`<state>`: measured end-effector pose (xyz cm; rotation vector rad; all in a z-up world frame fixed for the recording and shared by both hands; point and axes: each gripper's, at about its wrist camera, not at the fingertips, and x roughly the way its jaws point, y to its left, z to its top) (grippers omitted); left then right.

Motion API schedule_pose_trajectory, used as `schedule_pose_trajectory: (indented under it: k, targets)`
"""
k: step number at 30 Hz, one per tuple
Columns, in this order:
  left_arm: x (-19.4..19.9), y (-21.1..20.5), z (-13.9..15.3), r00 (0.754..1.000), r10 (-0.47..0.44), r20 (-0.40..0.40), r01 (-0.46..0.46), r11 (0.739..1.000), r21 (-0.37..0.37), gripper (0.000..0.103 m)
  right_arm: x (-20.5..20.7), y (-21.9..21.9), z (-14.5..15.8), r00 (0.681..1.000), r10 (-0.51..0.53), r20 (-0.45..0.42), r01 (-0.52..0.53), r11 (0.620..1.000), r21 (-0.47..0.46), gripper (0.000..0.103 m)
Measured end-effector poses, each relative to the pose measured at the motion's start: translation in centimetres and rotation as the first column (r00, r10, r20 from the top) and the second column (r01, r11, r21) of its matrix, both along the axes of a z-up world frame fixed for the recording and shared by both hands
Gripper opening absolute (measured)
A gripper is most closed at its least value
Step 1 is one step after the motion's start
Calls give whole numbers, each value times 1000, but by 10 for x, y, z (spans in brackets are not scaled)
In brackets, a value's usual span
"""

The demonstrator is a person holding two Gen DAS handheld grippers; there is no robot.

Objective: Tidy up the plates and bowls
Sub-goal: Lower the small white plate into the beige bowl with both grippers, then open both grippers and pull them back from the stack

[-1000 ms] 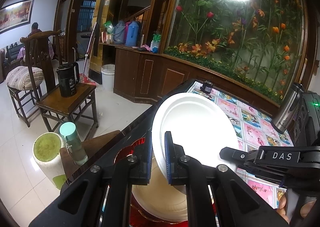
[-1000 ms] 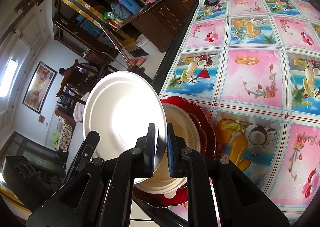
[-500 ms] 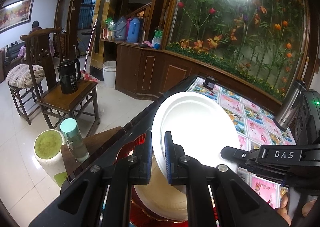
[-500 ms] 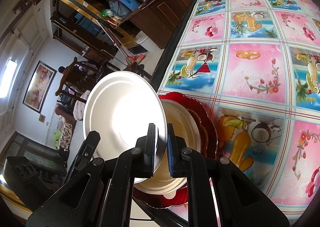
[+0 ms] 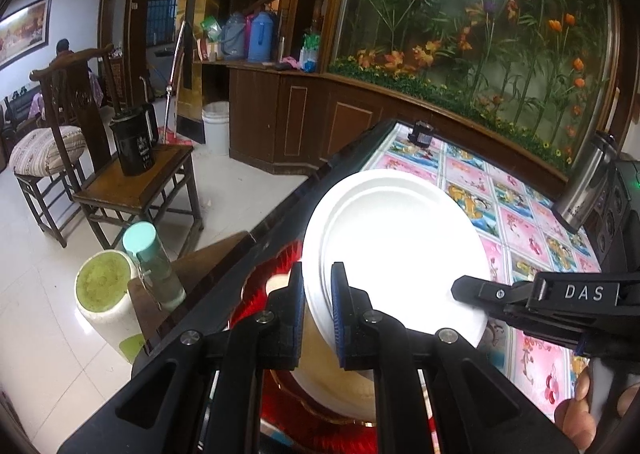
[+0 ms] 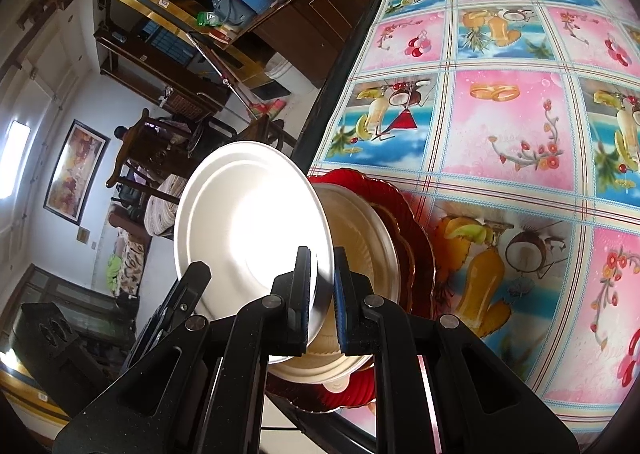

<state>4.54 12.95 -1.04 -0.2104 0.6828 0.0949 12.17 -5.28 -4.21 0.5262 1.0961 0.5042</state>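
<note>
A white paper plate (image 5: 396, 250) hangs tilted on edge above the table's left edge, gripped at two sides of its rim. My left gripper (image 5: 316, 294) has that rim between its blue pads; the jaws are opening, and the pads still touch the rim. My right gripper (image 6: 322, 282) is shut on the opposite rim of the plate (image 6: 248, 226), and its tip (image 5: 460, 288) shows in the left wrist view. Under the plate a cream bowl (image 6: 360, 246) rests on stacked red plates (image 6: 416, 238).
The table with its fruit-print cloth (image 6: 500, 126) stretches away to the right. A steel flask (image 5: 588, 182) and a black box (image 5: 616, 214) stand at its far right, a small dark jar (image 5: 422, 132) at the far end. Left of the table stand a teal-capped bottle (image 5: 152, 262) and chairs (image 5: 132, 190).
The left wrist view has tipped slightly, so the room sits a little higher in the frame. The plate stays between both grippers over the stack.
</note>
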Motion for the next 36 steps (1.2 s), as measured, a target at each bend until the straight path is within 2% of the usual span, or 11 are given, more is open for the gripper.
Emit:
schedule_pose_trajectory:
  k: [11,18,28,31,33,35,36]
  targets:
    - [-4,-3,-6,995,-56,-86,55,998,-18,15,-6,-8,-11,999,28,-46,-28,1000,2,12]
    - [1,-5,-18,989,-61,-137,60,998,-15,15,-5,-6,-17,999,21,-40,-22,999,-27,12]
    - [2,-6,-18,985,-79,-156,77,997,-18,17,-17,15,-1,996,29,87,-8,971,-239,12]
    - [2,-7,-17,984,-80,-162,80,997,-6,23,-21,20,3,991,24,134,23,942,-334,12]
    - [0,-8,-16,983,-84,-162,85,996,2,33,-23,21,4,989,28,142,24,938,-347,12]
    - [-1,-8,-15,984,-80,-156,84,996,15,36,-23,20,4,989,29,143,22,937,-348,12]
    - [-2,-8,-14,985,-73,-154,78,997,27,42,-23,20,5,988,29,152,27,934,-358,12]
